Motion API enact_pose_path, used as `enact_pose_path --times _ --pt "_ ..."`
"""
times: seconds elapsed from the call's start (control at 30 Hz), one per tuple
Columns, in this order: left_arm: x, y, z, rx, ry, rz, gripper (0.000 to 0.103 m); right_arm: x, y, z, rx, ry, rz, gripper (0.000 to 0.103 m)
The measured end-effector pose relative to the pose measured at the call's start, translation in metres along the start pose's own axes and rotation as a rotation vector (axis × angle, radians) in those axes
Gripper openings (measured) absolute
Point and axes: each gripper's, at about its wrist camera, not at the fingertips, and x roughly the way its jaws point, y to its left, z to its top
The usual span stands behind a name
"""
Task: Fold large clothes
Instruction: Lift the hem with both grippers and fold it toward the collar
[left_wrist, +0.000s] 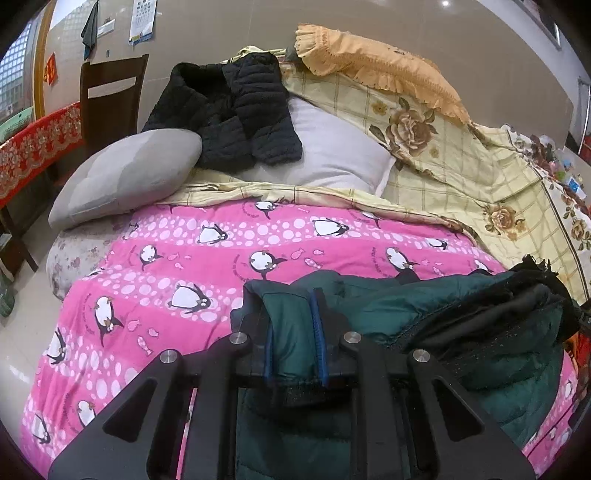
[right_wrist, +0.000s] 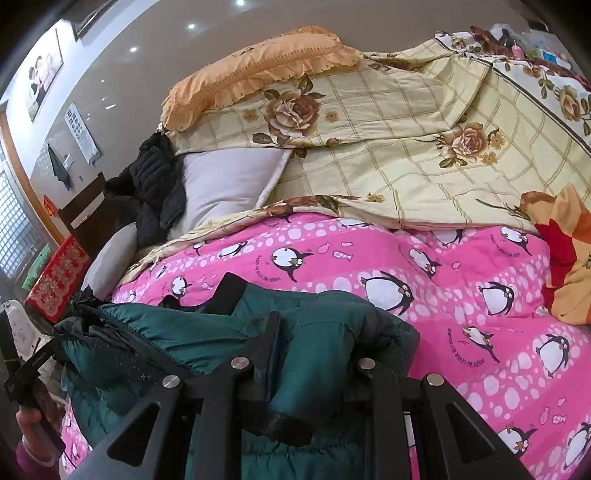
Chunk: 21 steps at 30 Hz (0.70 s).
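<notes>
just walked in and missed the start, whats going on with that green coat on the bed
A person is working with a handheld gripper in each hand, folding a dark green puffer jacket on a bed covered by a pink penguin blanket. The left gripper and the right gripper are each clamped on a bunch of the jacket's fabric. The jacket is bunched and not laid flat, so the fold looks unfinished. A black quilted jacket lies apart on the pillows, untouched.

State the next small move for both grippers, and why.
Probably carry both held edges forward and lay them flat: the left gripper and right gripper each clamp the dark green quilted jacket, which is bunched above the pink penguin-print blanket.
</notes>
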Motion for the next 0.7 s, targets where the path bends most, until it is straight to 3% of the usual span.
enact_pose_path --times 0.7 --pt "0.035 -0.004 -0.004 0.012 0.044 0.051 0.017 0.033 -0.001 0.003 0.001 0.049 -0.049 0.021"
